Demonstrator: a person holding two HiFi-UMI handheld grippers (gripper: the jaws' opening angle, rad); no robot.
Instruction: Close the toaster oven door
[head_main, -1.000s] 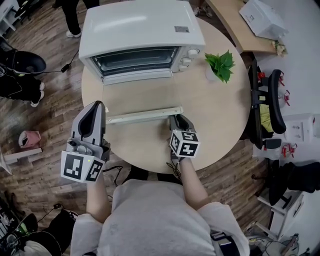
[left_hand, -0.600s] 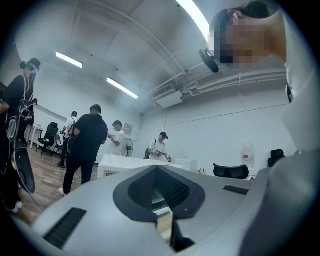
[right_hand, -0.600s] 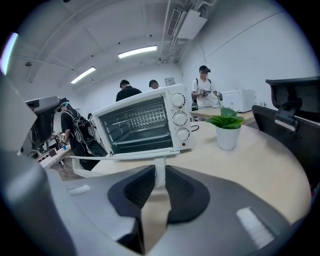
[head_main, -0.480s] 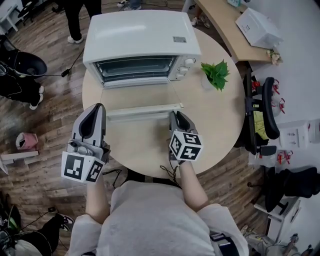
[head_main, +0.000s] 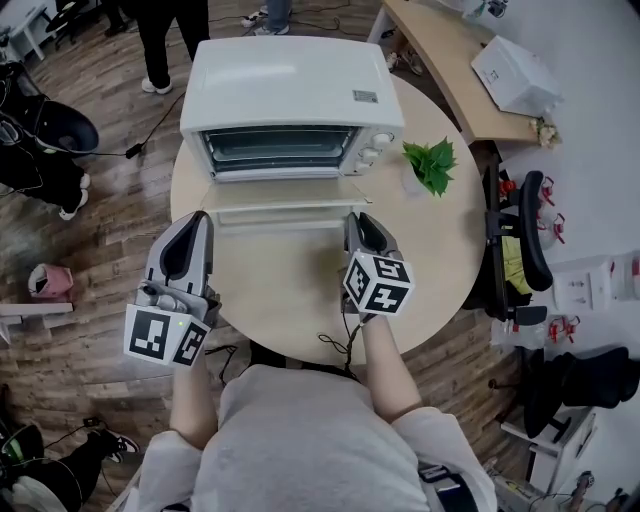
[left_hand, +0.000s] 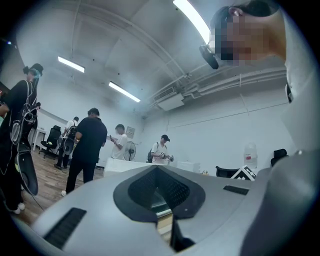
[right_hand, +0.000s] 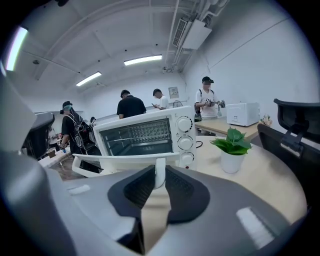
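- Nearest, the left gripper (head_main: 195, 218) hangs over the near left edge of the round bench (head_main: 290, 290), well short of the oven. Its fingers lie together with nothing between them. It looks parked there to stay out of the door's swing, not to work.
- Just to its right, the right gripper (head_main: 360, 218) does the job. Its fingers are closed onto the upright post at the right end of the door handle (head_main: 280, 211), the white post pinched between the dark pads. Gripping the end post, not the middle of the bar, probably stops the hold sliding sideways. It also puts the hand beside the door, not in front of it.
- The door (head_main: 290, 193) is hinged along the bottom of the oven mouth and is neither flat nor shut. It looks tilted part-way up, with the handle edge toward the person. From that, closing seems under way, and what is left calls for carrying the handle up and inward along the hinge's arc.
- Behind it, the toaster oven (head_main: 290, 85) sits at the far side of the bench, its mouth facing the person. A rack shows inside, and the knobs (head_main: 375, 143) are at its right. The oven looks light, so a hard final push might slide it back across the bench.
- A potted plant (head_main: 430, 165) stands to the right of the oven, apart from the door and the gripper, so it should not get in the way.
- Beyond the bench, people stand on the wooden floor.
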